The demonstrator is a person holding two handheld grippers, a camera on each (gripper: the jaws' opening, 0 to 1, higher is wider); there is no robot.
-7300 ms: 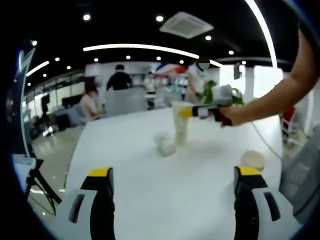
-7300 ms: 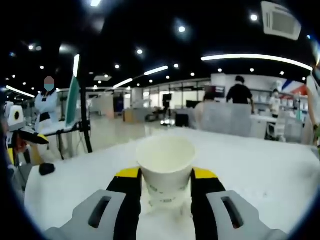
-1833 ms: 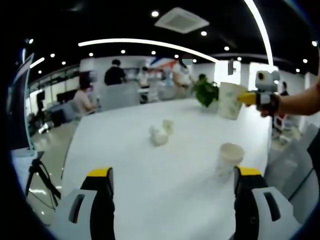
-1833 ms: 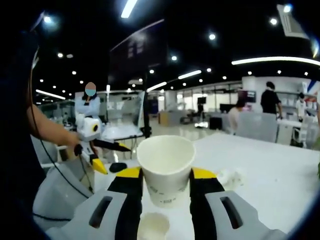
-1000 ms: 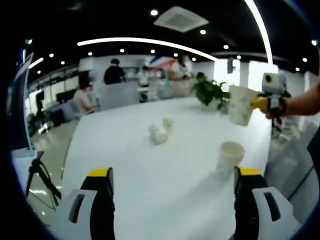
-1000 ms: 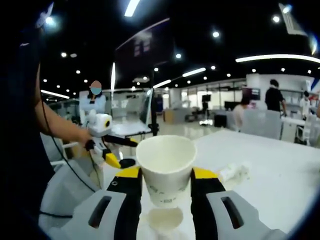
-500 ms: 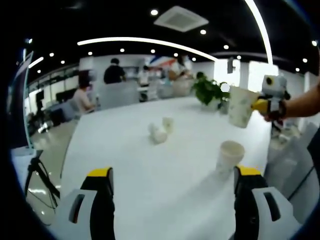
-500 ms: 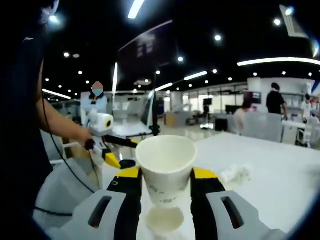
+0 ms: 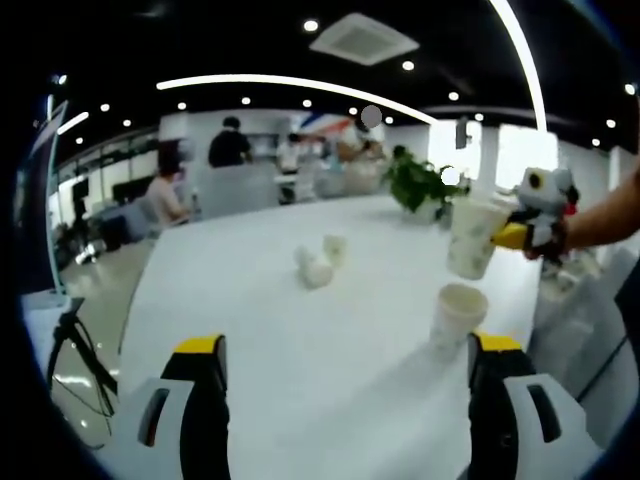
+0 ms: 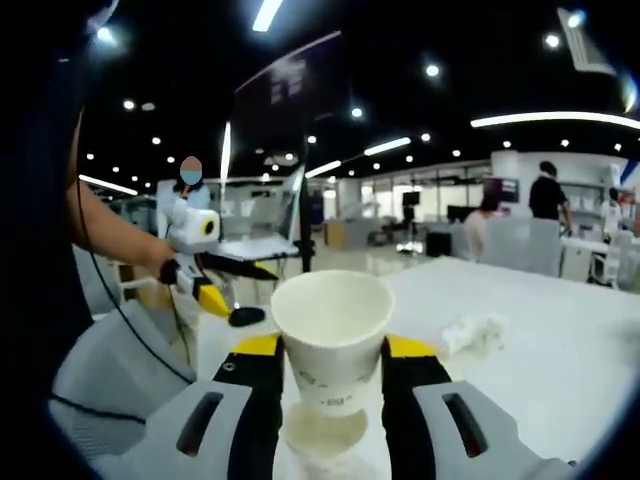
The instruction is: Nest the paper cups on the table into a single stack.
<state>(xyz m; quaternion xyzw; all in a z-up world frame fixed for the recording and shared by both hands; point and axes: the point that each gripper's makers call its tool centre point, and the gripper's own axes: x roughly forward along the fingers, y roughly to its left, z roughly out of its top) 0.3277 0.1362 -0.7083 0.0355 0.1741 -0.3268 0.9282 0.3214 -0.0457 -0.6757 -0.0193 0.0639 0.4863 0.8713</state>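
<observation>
Plainly white paper cup, printed base.

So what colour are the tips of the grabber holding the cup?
Yellow. The right gripper has yellow tips on black jaws, clearest in the right gripper view, pinching the white paper cup.

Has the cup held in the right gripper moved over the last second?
Yes. In the left gripper view, the held cup has dropped toward the standing cup on the table, which kept its place.
</observation>
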